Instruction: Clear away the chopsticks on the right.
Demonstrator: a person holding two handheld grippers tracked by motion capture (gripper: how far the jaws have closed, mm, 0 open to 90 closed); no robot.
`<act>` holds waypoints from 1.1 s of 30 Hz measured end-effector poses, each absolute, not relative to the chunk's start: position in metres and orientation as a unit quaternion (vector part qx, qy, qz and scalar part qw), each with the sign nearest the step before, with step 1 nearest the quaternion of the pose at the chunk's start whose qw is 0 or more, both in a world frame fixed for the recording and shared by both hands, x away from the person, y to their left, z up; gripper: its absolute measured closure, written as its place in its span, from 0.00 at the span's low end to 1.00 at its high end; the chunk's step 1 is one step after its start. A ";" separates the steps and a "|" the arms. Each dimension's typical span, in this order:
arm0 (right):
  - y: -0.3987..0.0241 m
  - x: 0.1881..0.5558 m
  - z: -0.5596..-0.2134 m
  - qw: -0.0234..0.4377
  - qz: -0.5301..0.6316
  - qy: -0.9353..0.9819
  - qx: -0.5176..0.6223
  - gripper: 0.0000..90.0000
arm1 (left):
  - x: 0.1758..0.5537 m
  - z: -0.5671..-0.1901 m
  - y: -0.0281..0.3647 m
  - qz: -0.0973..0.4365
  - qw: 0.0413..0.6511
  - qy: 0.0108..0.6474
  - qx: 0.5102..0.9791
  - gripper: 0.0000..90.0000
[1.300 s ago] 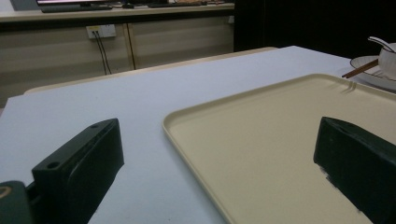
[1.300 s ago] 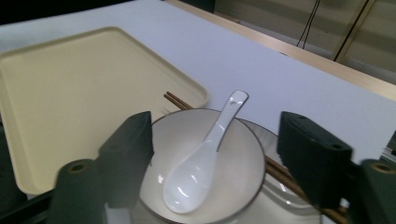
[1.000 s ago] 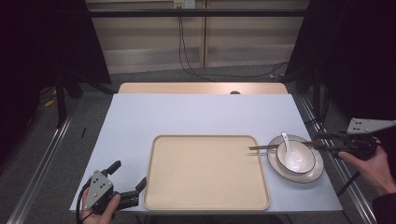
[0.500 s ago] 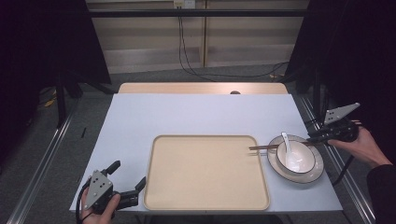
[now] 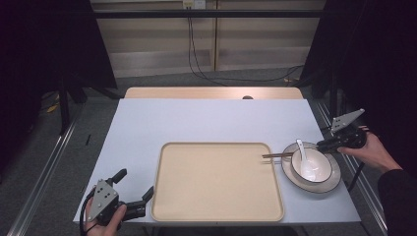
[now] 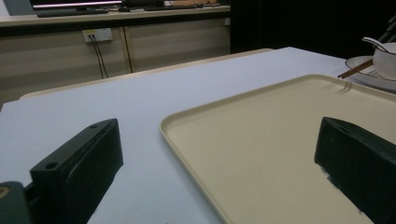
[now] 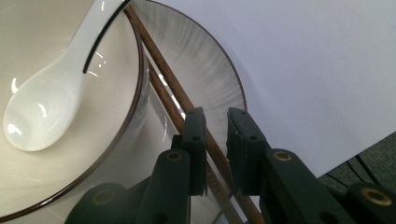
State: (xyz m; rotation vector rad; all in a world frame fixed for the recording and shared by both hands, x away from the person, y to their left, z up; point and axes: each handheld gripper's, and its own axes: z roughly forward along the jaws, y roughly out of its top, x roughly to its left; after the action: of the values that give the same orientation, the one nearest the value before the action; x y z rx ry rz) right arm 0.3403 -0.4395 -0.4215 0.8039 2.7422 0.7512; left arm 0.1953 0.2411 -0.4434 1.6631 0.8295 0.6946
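A white bowl [image 5: 314, 169] with a white spoon [image 5: 301, 150] in it stands on a grey-rimmed plate [image 5: 335, 181] at the table's right. Brown chopsticks [image 5: 274, 156] lie across the plate's far rim, their tips over the edge of the beige tray [image 5: 216, 196]. My right gripper [image 5: 323, 144] is low over the plate's right rim. In the right gripper view its jaws [image 7: 215, 116] have just been closing. They stand narrow around one chopstick [image 7: 163, 70], with a sliver of gap showing. My left gripper [image 5: 134, 183] rests open at the tray's near-left corner with nothing between its fingers.
The table [image 5: 206, 118] has a pale blue top and ends close to the plate on the right. A wooden strip runs along the table's far edge. Cables hang down the back wall. Dark curtains flank both sides.
My right gripper has swung from the plate's near right to its far right rim, dropped lower and narrowed its jaws over the chopsticks. The left hand has stayed put.
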 end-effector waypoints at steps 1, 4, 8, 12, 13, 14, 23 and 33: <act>-0.439 0.342 -0.423 0.086 0.257 0.926 0.262 0.87 | 0.195 -0.444 0.241 0.291 0.546 0.350 0.703 0.01; -0.439 0.342 -0.423 0.087 0.250 0.926 0.268 0.87 | 0.195 -0.443 0.242 0.295 0.545 0.352 0.702 0.01; -0.436 0.344 -0.426 0.091 0.250 0.931 0.248 0.88 | 0.195 -0.443 0.242 0.296 0.544 0.352 0.702 0.01; -0.434 0.345 -0.428 0.099 0.240 0.937 0.236 0.87 | 0.195 -0.443 0.242 0.297 0.543 0.348 0.705 0.01; -0.433 0.346 -0.430 0.092 0.245 0.938 0.226 0.87 | 0.195 -0.444 0.242 0.297 0.543 0.351 0.702 0.01; -0.433 0.347 -0.430 0.095 0.240 0.941 0.219 0.87 | 0.196 -0.444 0.242 0.295 0.545 0.350 0.703 0.01; -0.428 0.353 -0.442 0.093 0.227 0.951 0.190 0.94 | 0.195 -0.444 0.243 0.296 0.543 0.349 0.704 0.01; -0.438 0.353 -0.430 0.115 0.265 0.929 0.230 0.94 | 0.196 -0.443 0.242 0.298 0.543 0.351 0.702 0.01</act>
State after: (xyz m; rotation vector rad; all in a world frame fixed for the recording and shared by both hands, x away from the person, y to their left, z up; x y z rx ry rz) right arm 0.3534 -0.4383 -0.4303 0.6749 2.7225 0.7778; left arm 0.1957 0.2424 -0.4435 1.6676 0.8329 0.7072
